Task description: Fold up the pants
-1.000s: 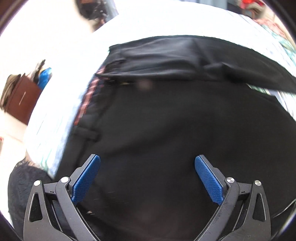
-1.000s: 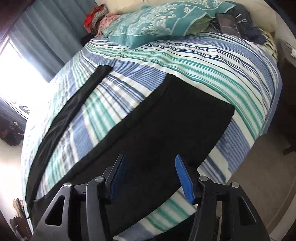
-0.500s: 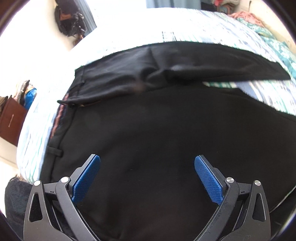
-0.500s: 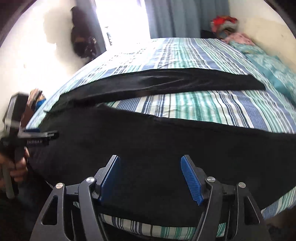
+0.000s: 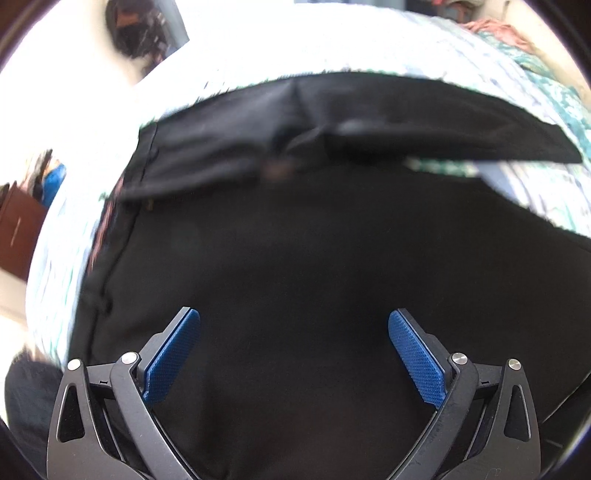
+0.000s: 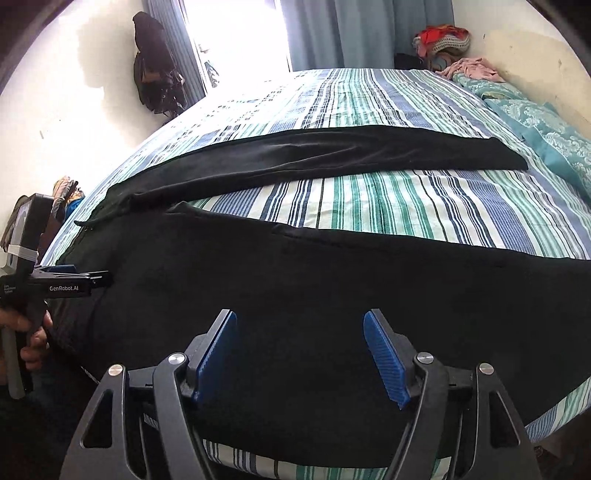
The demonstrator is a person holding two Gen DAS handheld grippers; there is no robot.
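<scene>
Black pants (image 6: 332, 295) lie spread, legs apart, on a striped bed (image 6: 406, 199), with the left claw (image 5: 294, 321) and right claw (image 6: 300, 325) both released above them.

I'm working in a lived-in bedroom at home: a wide bed (image 6: 388, 206) under a blue, green and white striped sheet fills nearly all I see, with a teal patterned pillow (image 6: 546, 125) against the wall on its far right. Grey-blue curtains (image 6: 354, 33) hang beside a bright window (image 6: 240, 37), a dark bag (image 6: 155, 70) hangs on the white wall to their left, and a heap of red, grey and pink clothes (image 6: 448, 48) is piled in the far corner.
</scene>
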